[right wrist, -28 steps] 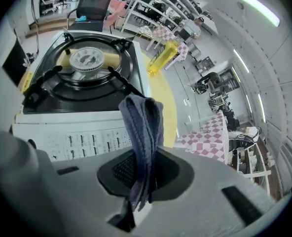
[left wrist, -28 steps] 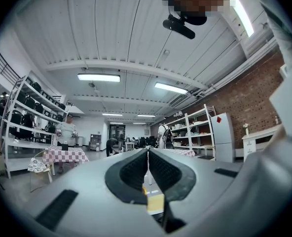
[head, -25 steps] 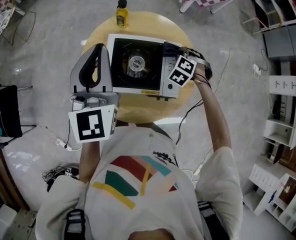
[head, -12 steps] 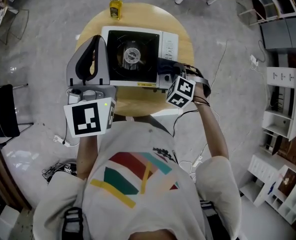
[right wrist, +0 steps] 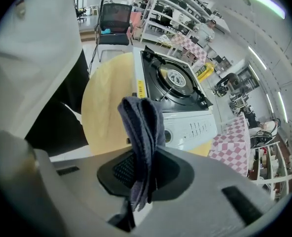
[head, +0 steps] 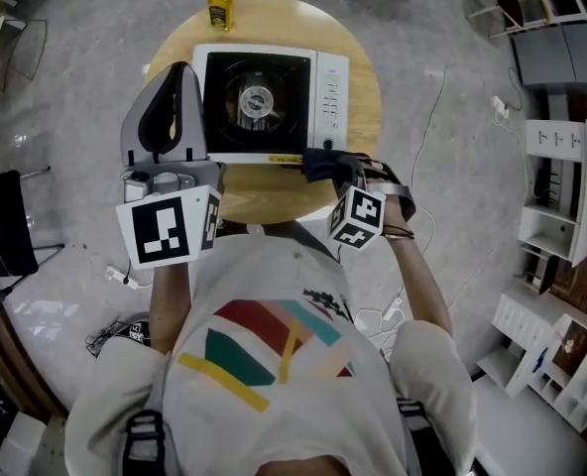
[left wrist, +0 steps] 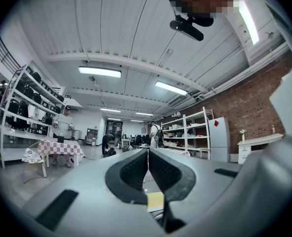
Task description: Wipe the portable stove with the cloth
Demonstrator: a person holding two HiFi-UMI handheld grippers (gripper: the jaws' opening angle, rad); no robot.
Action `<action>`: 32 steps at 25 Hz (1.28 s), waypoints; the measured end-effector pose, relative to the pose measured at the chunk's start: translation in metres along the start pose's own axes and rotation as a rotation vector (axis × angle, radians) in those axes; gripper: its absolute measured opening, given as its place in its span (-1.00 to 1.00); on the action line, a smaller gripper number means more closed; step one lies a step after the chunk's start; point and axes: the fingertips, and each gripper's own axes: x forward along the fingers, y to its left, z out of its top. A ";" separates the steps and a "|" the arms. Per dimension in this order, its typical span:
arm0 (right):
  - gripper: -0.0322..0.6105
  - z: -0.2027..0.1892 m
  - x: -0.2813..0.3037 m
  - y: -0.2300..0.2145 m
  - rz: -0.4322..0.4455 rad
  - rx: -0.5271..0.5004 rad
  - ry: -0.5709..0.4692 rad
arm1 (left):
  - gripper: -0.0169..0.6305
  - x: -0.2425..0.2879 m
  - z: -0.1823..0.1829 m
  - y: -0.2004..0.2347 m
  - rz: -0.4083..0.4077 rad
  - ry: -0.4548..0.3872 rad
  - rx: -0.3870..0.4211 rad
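The white portable stove with its black burner top stands on the round wooden table. My right gripper is shut on a dark grey cloth at the stove's front edge, near its right front corner. In the right gripper view the cloth rises folded from between the jaws of the right gripper, with the stove just beyond. My left gripper is shut and holds nothing, hovering over the stove's left side. The left gripper points up at the ceiling.
A small yellow bottle stands at the table's far edge, behind the stove. A strip of bare table lies between the stove and the person's body. Grey floor surrounds the table, with white shelving off to the right.
My right gripper has drawn the cloth from the stove's right control panel back to the front edge, nearer the person. The left gripper has stayed by the stove's left side.
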 end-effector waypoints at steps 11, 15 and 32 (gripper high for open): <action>-0.80 0.002 -0.009 -0.002 -0.007 0.079 -0.004 | -0.92 -0.004 -0.002 0.016 0.027 0.004 0.013; -0.80 0.055 -0.038 -0.008 0.023 0.162 -0.125 | -0.92 -0.012 -0.006 0.043 0.102 0.021 -0.015; -0.80 0.297 0.013 0.040 0.146 -0.034 -0.266 | -0.92 -0.103 -0.020 0.182 0.475 0.002 -0.026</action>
